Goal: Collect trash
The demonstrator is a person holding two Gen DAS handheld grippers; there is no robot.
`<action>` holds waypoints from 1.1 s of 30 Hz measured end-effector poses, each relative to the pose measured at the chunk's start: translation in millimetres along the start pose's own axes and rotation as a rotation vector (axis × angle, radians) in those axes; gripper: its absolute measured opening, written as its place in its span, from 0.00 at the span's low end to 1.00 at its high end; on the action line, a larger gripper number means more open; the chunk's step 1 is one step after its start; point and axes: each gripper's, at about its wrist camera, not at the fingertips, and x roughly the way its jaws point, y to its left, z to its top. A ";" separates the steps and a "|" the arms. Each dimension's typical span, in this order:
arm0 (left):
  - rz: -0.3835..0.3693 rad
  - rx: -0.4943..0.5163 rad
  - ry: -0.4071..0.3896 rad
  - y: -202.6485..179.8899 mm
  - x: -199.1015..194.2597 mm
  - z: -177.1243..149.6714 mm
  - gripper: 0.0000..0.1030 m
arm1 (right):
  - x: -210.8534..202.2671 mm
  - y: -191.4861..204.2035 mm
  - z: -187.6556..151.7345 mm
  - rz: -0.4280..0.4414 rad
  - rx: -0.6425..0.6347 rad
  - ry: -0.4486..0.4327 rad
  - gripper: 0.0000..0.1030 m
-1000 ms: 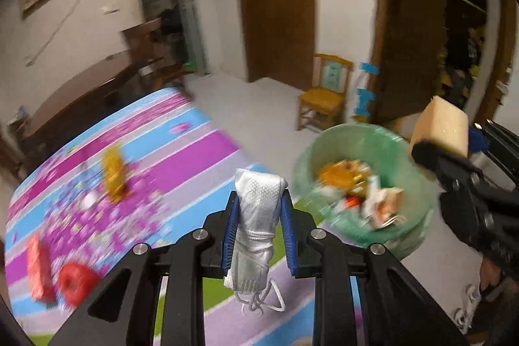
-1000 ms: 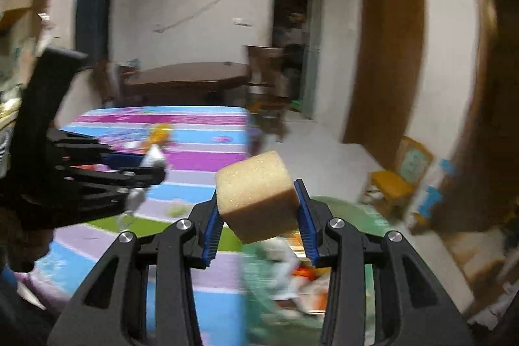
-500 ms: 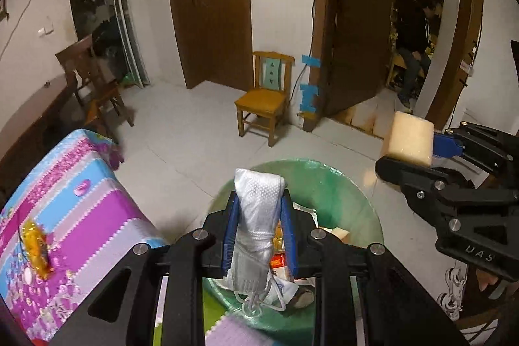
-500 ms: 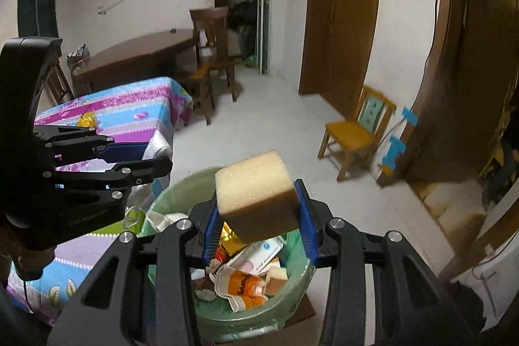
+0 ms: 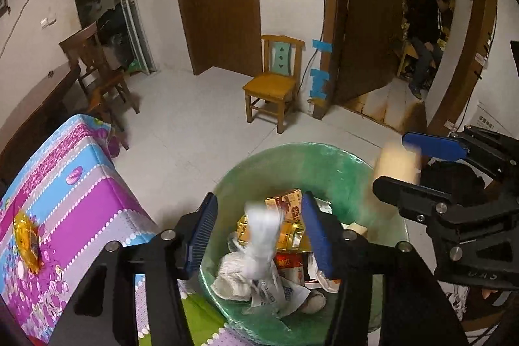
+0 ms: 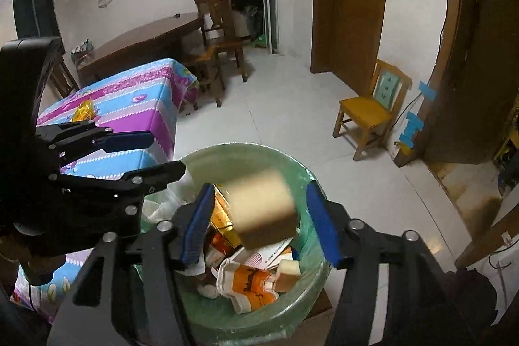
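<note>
I take the round green plastic-lined trash bin (image 5: 311, 164) as my anchor and work from left to right. Left of the bin, on the counter with the striped purple, blue and pink cloth (image 5: 81, 184), a crinkled yellow-orange wrapper (image 5: 27, 237) lies uncollected.

Over the bin's left half my left claw (image 5: 258, 231) is opening; the white crumpled face mask (image 5: 262, 235) sits blurred between the blue pads, and neither pad appears to press on it. It looks released and dropping onto the cartons and papers inside. Over the right half my right claw (image 6: 259, 218) is opening too, with the tan foam sponge block (image 6: 262, 206) loose and smeared between its pads, above the bin's mouth.

To do this drop well, I judge I should hold both claws steady over the middle of the bin until each piece clears the pads. I should also spread them fully so the mask's loops do not snag, and only then swing left to the counter for the wrapper.

The left wrist view shows the mask falling and a seated person (image 5: 425, 34) through the doorway beyond the bin, which the right view lacks. The right wrist view alone shows the sponge clearly centred over the rim, plus the dark wooden table (image 6: 142, 38) behind the counter.
</note>
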 end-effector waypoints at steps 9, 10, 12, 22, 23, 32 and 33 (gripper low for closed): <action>0.064 -0.018 -0.085 10.5 -31.8 -19.8 0.64 | -27.4 3.6 -11.8 -0.001 0.041 -0.084 0.58; 0.085 -0.019 -0.121 10.9 -41.3 -27.1 0.71 | -38.3 8.3 -17.3 -0.007 0.054 -0.122 0.71; 0.116 -0.021 -0.178 11.0 -57.2 -39.8 0.76 | -57.6 12.6 -29.3 -0.030 0.083 -0.200 0.89; 0.168 -0.022 -0.337 10.7 -129.9 -112.3 0.89 | -123.6 59.3 -93.7 -0.222 0.145 -0.446 0.94; 0.156 -0.029 -0.348 10.3 -136.1 -117.7 0.90 | -129.1 64.9 -98.2 -0.248 0.133 -0.477 0.94; 0.147 -0.003 -0.431 -1.0 -189.4 -166.3 0.95 | -142.1 87.8 -124.3 -0.332 0.135 -0.396 0.94; 0.143 -0.003 -0.430 -2.6 -193.4 -169.8 0.95 | -142.7 89.9 -127.0 -0.334 0.130 -0.393 0.94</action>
